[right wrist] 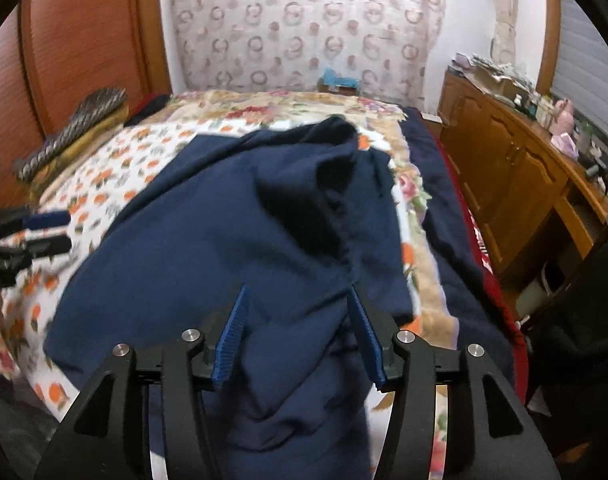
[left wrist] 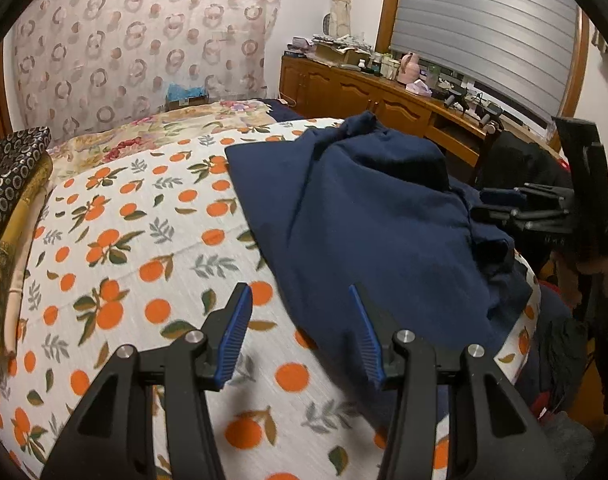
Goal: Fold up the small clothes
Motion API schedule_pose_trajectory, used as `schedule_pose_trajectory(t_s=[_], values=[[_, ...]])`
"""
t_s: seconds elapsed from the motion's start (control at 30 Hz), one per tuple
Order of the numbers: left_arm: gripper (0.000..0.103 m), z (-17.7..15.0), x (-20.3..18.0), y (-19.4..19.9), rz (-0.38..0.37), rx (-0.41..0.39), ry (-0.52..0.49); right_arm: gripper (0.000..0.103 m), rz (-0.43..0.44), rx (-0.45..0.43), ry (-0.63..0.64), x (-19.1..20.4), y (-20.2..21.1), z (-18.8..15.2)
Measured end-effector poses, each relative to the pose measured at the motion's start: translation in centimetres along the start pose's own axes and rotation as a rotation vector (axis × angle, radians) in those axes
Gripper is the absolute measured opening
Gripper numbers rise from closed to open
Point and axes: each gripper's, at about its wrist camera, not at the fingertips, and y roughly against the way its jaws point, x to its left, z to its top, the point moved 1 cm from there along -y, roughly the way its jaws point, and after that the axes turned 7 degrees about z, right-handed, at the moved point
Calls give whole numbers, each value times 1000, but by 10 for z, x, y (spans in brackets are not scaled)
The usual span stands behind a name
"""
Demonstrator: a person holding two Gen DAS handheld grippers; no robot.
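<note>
One garment: we see a single navy garment (left wrist: 368, 216) lying rumpled on the bed's orange-print sheet (left wrist: 116, 248), toward the bed's right side.
Left claw: our left claw (left wrist: 300, 300) hangs released over the sheet at the garment's near left edge; its blue pads (left wrist: 234, 344) are apart and nothing sits between them.
Right claw: our right claw (right wrist: 296, 300) is also released, jaws parted above the cloth; folds of the garment (right wrist: 232, 240) lie under and between the pads, but we see no pinch.
Done: we judge little is finished. One far-left edge lies flat and straight, as if spread or turned over once.
Left to do: the middle is humped and creased and the near part bunches toward the bed's edge, so smoothing and the main folds remain.
Left wrist view only: it shows the right claw side-on at the garment's right side, and a cluttered wooden sideboard (left wrist: 384, 92) beyond.
Right wrist view only: it shows the garment spilling over the near bed edge, a floral cover (right wrist: 296, 108) further up, and a dark blanket (right wrist: 456, 208) along the bed's right side.
</note>
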Motion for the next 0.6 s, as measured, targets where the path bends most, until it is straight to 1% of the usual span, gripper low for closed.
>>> schedule_pose_trajectory(t_s=[0.1, 0.23, 0.27, 0.3, 0.33, 0.37, 0.47, 0.53, 0.6], values=[[49, -5, -4, 0, -6, 8, -2, 53, -9, 34, -12, 5, -8, -10], [49, -11, -8, -3, -11, 31, -16, 53, -38, 45, -9, 7, -14, -18], [49, -12, -9, -3, -10, 33, -20, 50, -38, 43, -8, 7, -14, -20], [49, -13, -10, -3, -10, 34, -21, 36, -40, 40, -13, 5, -13, -21], [49, -14, -11, -3, -13, 35, -20, 28, -41, 37, -17, 4, -12, -21], [49, -14, -12, -2, -16, 35, -19, 12, -40, 20, -22, 1, -8, -23], [49, -15, -14, -1, -19, 33, -17, 6, -18, -16, -36, -5, 10, -26], [49, -16, -14, 0, -15, 35, -18, 5, -15, -23, -42, -7, 25, -27], [49, -16, -15, 1, -21, 30, -23, 5, -40, -35, 0, -6, 50, -28]])
